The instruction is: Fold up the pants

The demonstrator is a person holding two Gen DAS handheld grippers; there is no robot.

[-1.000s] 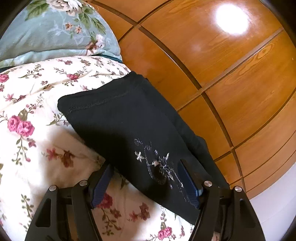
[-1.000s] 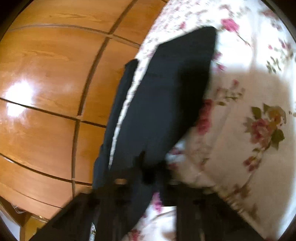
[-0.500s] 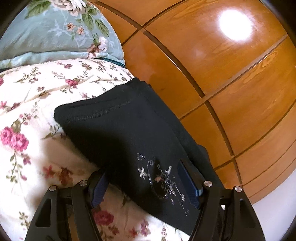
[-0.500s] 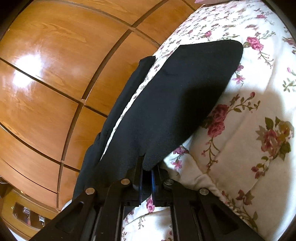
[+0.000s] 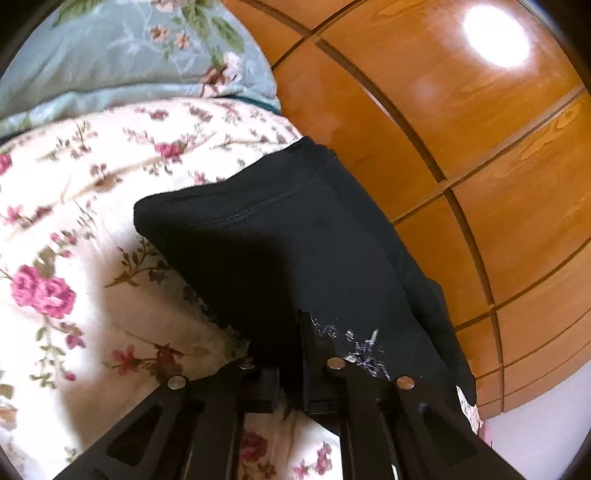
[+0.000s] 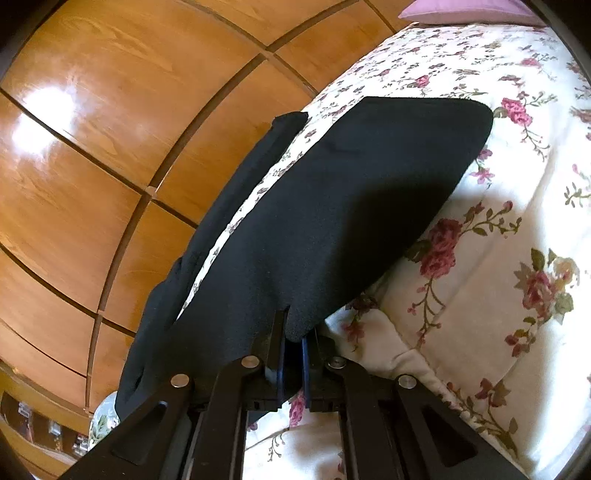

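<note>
- A bed covered with a cream quilt (image 5: 74, 206) printed with pink roses stood against a glossy wooden panelled wall (image 5: 461, 147), which showed a bright patch of reflected light.
- A pale blue floral pillow (image 5: 122, 55) lay at the far end of the quilt in the left wrist view; a mauve pillow (image 6: 469, 9) showed at the top edge of the right wrist view.
- The black pants (image 5: 280, 236) lay along the edge of the quilt next to the wall, with one part hanging down the side between bed and panels.
- A stitched hem line crossed the pants' far end, and a silvery embroidered design (image 5: 354, 347) sat near the close end in the left wrist view.
- The left gripper (image 5: 291, 369) had just been closing: its jaws stood pressed together on the near edge of the pants, right by the embroidery, with black cloth pinched between them.
- The right gripper (image 6: 293, 354) was likewise clamped on the pants (image 6: 351, 206), its blue pads (image 6: 281, 365) nipping a rounded corner of the fabric.
- In the right wrist view the cloth stretched away from the pinch over the quilt (image 6: 498, 258), and a narrow strip of quilt showed between the main panel and the hanging part.
</note>
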